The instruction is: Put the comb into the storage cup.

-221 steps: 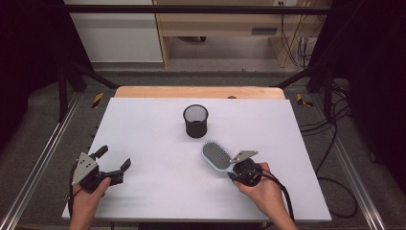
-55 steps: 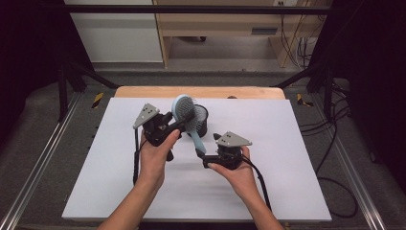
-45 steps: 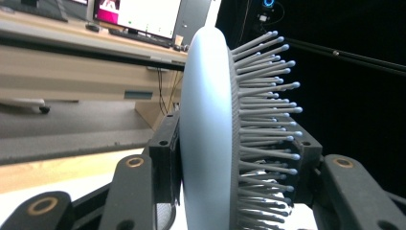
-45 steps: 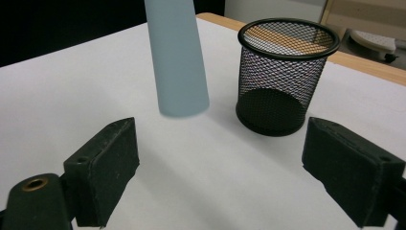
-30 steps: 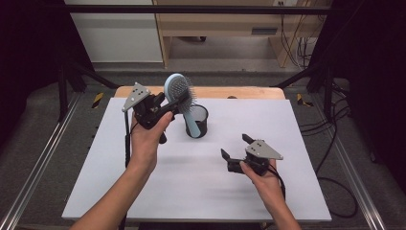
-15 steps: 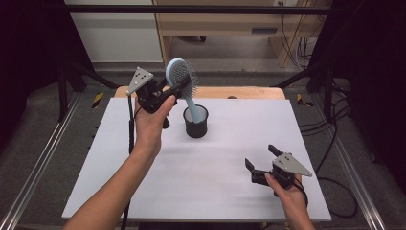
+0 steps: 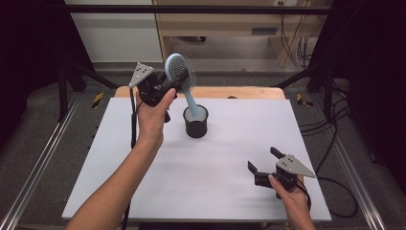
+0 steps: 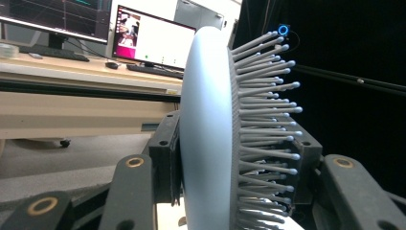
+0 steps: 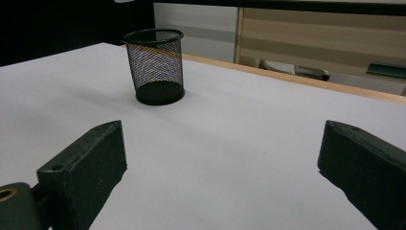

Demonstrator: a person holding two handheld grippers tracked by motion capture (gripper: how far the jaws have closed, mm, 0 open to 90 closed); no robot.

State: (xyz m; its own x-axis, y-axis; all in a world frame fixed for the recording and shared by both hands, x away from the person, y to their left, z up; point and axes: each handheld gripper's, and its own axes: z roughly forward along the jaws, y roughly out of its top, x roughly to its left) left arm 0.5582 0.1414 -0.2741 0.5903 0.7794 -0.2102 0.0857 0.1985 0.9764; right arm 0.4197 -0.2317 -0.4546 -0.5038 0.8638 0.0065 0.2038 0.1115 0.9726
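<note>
Left hand-held gripper pinching hairbrush head, handle tip in mesh cup at 12 o'clock, release pending; right hand-held gripper spread, empty.

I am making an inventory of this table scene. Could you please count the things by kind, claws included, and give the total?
Hairbrush: 1, light blue, clamped by its head in the left claw, handle end at the cup mouth
Mesh cup: 1, black, upright on the table
Claws: 2, the right claw open and holding nothing
Total: 4
</note>
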